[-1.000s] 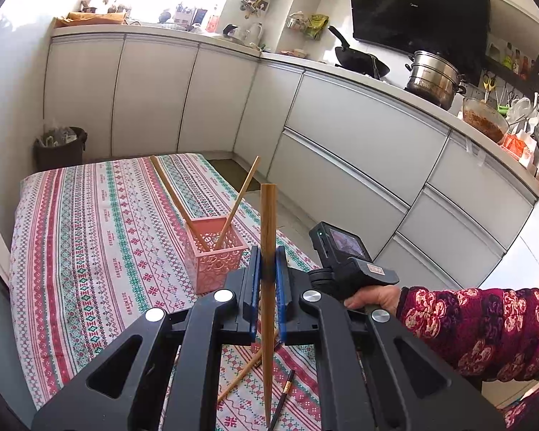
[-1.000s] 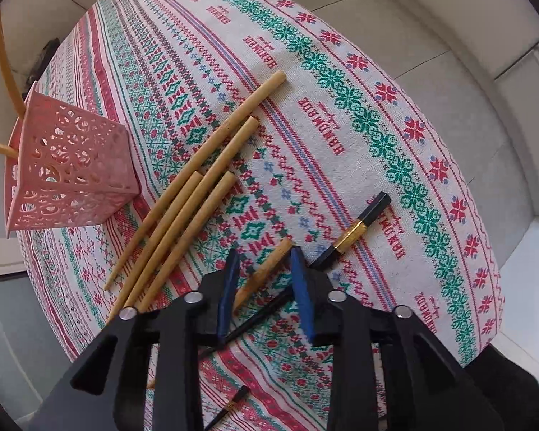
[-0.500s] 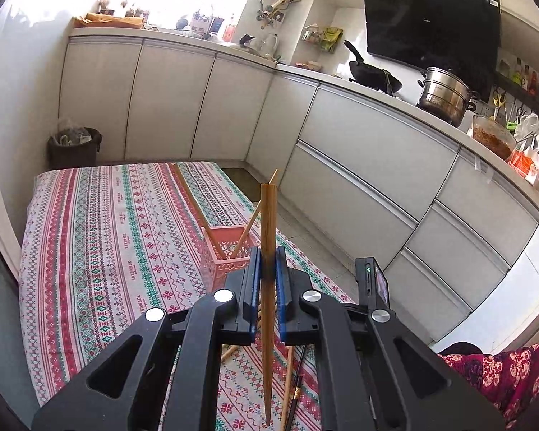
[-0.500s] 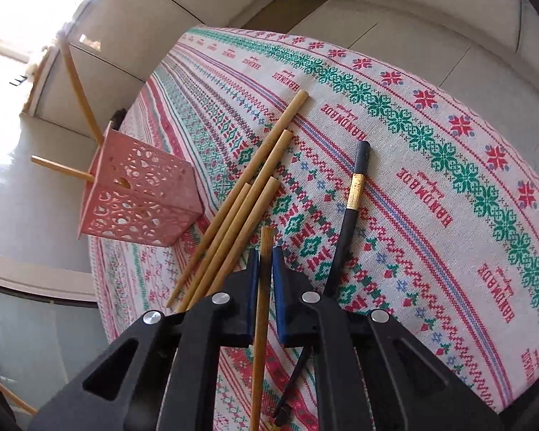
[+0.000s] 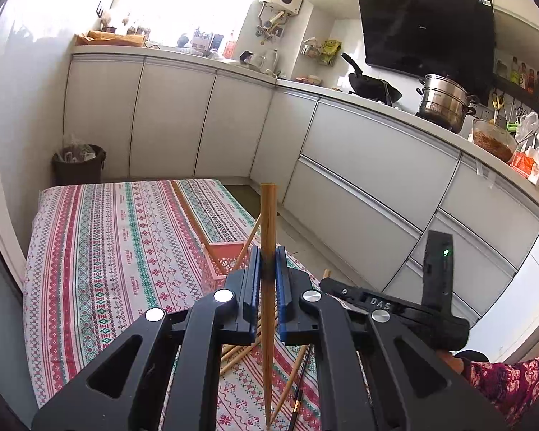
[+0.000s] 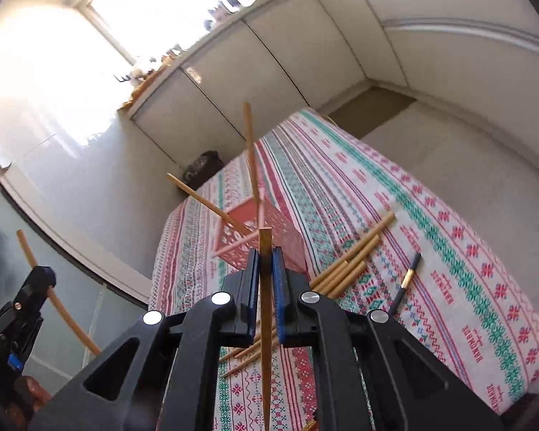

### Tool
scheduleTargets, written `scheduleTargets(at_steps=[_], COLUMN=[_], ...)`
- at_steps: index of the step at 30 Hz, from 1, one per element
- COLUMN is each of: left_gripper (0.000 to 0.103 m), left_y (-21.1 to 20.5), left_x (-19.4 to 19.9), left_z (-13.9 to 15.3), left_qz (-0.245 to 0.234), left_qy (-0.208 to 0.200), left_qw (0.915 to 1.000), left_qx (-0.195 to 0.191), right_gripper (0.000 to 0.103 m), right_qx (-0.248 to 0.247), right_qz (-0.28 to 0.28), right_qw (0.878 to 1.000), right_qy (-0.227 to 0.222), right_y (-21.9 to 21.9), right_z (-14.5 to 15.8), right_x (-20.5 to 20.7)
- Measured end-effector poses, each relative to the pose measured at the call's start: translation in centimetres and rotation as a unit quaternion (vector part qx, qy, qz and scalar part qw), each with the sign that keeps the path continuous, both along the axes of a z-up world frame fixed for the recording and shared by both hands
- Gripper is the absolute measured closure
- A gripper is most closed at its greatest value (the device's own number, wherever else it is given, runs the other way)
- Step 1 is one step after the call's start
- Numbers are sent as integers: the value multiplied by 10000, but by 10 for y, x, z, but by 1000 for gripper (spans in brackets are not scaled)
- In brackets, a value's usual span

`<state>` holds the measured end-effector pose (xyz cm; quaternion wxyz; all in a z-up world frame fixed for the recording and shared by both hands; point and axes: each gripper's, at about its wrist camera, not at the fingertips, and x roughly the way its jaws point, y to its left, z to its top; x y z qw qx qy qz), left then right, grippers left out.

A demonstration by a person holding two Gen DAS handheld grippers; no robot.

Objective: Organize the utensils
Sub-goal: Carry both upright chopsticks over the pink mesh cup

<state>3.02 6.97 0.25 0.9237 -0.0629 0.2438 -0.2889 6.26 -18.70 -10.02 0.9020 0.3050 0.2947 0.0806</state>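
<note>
My left gripper (image 5: 267,264) is shut on a wooden chopstick (image 5: 268,215) that stands upright between its blue pads. Just behind it sits the pink lattice basket (image 5: 222,251), with two chopsticks leaning in it. My right gripper (image 6: 265,264) is shut on another wooden chopstick (image 6: 265,242), held above the cloth in front of the basket (image 6: 293,246). Several loose wooden chopsticks (image 6: 355,251) lie on the cloth to the right of the basket. A black chopstick with a gold band (image 6: 406,280) lies beside them. The left gripper's chopstick (image 6: 54,298) shows at the left edge.
The table wears a red, green and white patterned cloth (image 6: 449,251), and its right edge drops to the floor. White kitchen cabinets (image 5: 359,165) run along the far side. A dark bin (image 5: 77,163) stands beyond the table. A patterned sleeve (image 5: 514,384) is at lower right.
The right gripper shut on a wooden chopstick lying on the cloth, then rose and tilted up with it toward the basket. The left gripper kept its chopstick and barely moved.
</note>
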Motion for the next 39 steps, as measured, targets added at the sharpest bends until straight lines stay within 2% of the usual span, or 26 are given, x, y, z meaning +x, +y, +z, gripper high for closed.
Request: scheduleTargets(at_steps=[2, 6, 11, 16, 22, 26, 30, 39], left_gripper=[96, 96, 96, 96, 96, 96, 96, 96], left_y=[-2, -6, -7, -13, -23, -30, -38, -46], left_x=[-2, -3, 5, 22, 48, 66, 83, 126], left_z=[2, 11, 29, 51, 75, 79, 72, 21], left_qz=[50, 294, 536, 719, 983, 1289, 1522, 1772], left_qy=[-95, -266, -412, -605, -905, -1127, -1285, -981], left_qw=[9999, 9991, 9974, 9951, 9900, 9841, 9791, 9791], left_qx=[-42, -118, -261, -303, -457, -468, -412, -209], right_gripper=[95, 95, 95, 95, 95, 95, 95, 95], right_qx=[-260, -542, -680, -605, -732, -840, -821, -1125], right_qz=[43, 41, 29, -14, -157, -281, -319, -135], right_qw=[9993, 9973, 9946, 9923, 9825, 9765, 9759, 9769], right_qy=[-278, -485, -784, -1083, -1705, -1966, -1998, -1809], right_y=[1, -1, -12, -27, -34, -34, -31, -15], right_z=[20, 49, 91, 133, 170, 174, 160, 120], right_x=[-7, -16, -20, -12, 3, 17, 33, 67])
